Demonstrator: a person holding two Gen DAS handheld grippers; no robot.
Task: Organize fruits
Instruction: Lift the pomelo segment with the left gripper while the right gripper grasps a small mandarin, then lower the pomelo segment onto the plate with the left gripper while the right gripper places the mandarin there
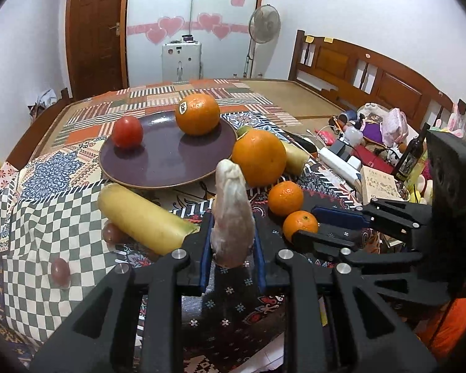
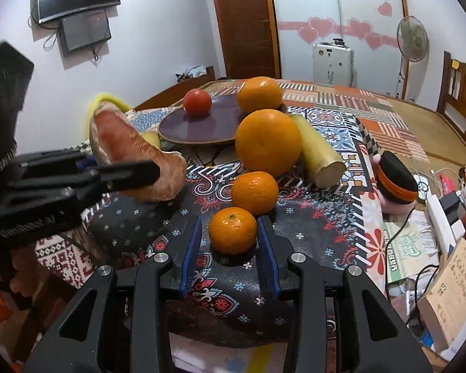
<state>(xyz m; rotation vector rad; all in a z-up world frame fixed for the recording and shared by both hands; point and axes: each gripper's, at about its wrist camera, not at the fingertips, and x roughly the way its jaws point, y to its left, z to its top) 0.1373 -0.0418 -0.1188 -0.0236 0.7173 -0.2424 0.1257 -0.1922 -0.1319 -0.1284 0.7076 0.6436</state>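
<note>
A dark purple plate [image 1: 158, 158] holds a tomato [image 1: 127, 131] and a stickered orange [image 1: 197, 113]. My left gripper [image 1: 232, 245] is shut on a pale peeled fruit piece [image 1: 232, 214], held just above the cloth; it also shows in the right wrist view [image 2: 130, 152]. My right gripper [image 2: 230, 242] stands open with its pads on either side of a small mandarin [image 2: 232, 230], which sits on the cloth. A second mandarin [image 2: 254, 192] and a big orange [image 2: 267, 142] lie behind it.
A yellow cut banana piece [image 1: 143, 217] and two grapes [image 1: 60, 272] lie left of the plate's front. Another banana piece [image 2: 318, 152] lies right of the big orange. Clutter of boxes, cables and a bottle [image 1: 411, 155] fills the right side.
</note>
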